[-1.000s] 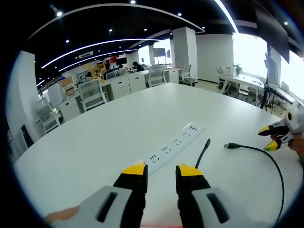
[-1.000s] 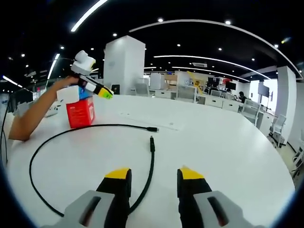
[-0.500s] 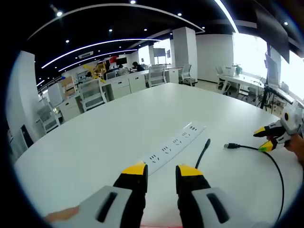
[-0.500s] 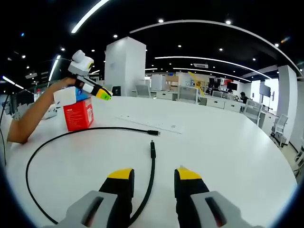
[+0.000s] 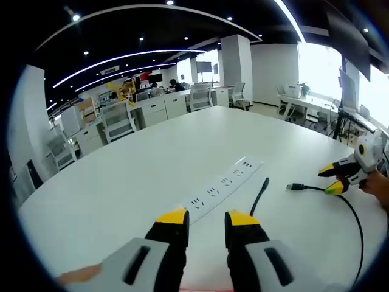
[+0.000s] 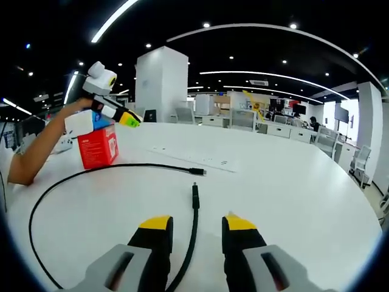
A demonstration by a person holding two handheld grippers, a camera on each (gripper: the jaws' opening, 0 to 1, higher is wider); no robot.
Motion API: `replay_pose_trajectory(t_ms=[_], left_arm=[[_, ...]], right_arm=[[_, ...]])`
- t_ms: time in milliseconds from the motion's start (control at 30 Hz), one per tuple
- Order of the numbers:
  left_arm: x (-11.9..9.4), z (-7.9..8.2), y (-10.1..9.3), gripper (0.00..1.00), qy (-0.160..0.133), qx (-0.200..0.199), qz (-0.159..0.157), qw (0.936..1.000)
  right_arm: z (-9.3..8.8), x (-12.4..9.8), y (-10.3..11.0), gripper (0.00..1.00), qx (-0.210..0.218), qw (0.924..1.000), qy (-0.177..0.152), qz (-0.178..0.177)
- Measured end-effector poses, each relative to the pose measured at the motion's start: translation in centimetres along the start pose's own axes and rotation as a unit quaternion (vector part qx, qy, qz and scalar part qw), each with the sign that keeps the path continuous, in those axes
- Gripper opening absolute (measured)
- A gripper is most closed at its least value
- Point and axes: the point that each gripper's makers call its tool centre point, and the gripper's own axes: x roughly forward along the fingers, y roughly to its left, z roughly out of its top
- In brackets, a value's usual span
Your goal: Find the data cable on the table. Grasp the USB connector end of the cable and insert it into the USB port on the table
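A black data cable [image 6: 91, 172] lies in a wide loop on the white table [image 6: 292, 201]. One plug end [image 6: 195, 191] points away from me, just ahead of my right gripper [image 6: 196, 223], which is open with the cable running between its jaws. The other plug end [image 6: 197, 171] lies near a white power strip [image 6: 194, 159]. In the left gripper view, my left gripper [image 5: 206, 218] is open and empty just short of the power strip [image 5: 222, 184]. Both cable ends [image 5: 265, 182] lie to its right, and the right gripper [image 5: 328, 180] hovers by the cable [image 5: 355, 222].
A red box [image 6: 97, 146] stands on the table at the left of the right gripper view; a person's arm [image 6: 42, 152] holds the left gripper [image 6: 132, 120] above it. Desks and office chairs [image 5: 118, 121] stand beyond the table's far edge.
My right gripper has moved forward and lower along the cable; in the left gripper view it has come in leftwards towards the plug end. The left gripper has stayed still.
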Motion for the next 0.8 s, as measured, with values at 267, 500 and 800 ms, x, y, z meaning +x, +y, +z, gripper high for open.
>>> replay_pose_trajectory(t_ms=[267,500,800], left_arm=[[0.0,0.0,0.0,0.24,0.001,0.000,0.000,1.0000],[0.0,0.0,0.0,0.24,0.000,0.000,0.000,1.0000],[0.0,-0.1,0.0,0.24,0.001,0.000,0.000,1.0000]], right_arm=[[0.4,0.8,0.0,0.34,0.001,1.0000,-0.003,0.003],[0.8,1.8,0.1,0.33,0.005,0.9999,-0.009,0.007],[1.2,2.7,0.1,0.30,0.001,0.9997,-0.021,0.009]])
